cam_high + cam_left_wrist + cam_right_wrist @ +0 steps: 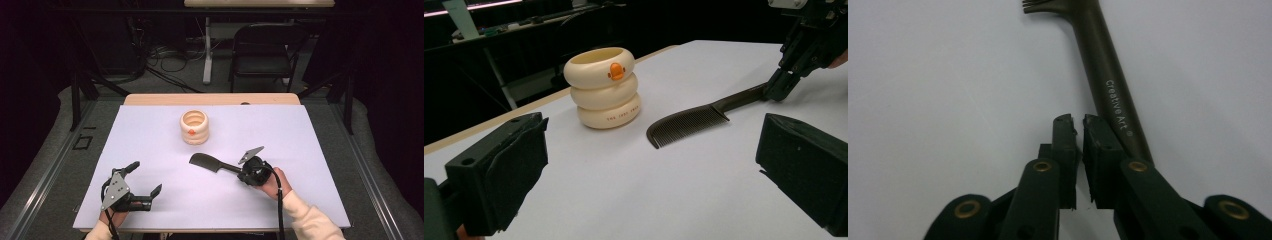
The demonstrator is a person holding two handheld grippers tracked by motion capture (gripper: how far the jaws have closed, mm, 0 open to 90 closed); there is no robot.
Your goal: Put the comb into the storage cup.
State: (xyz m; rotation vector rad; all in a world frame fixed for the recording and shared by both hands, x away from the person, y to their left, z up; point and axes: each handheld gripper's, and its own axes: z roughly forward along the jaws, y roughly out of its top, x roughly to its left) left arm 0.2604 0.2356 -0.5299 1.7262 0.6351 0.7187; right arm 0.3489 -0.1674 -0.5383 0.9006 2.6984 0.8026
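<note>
A dark comb (210,162) lies flat on the white table (150,135), teeth toward the cream ringed duck cup (194,126). My right gripper (241,172) sits at the comb's handle end. In the right gripper view its jaws (1078,120) stand a narrow slit apart with nothing between them, and the comb handle (1103,65) runs alongside and under the right-hand jaw. My left gripper (147,176) rests near the front left, wide open and empty. The left gripper view (649,165) looks past its jaws at the cup (603,87), the comb (689,125) and the right gripper (776,90).
The cup stands upright at the table's middle back, a hand's width beyond the comb. A black chair (262,50) and table legs with cables stand on the floor behind the far edge. Dark frame rails run along both sides.
</note>
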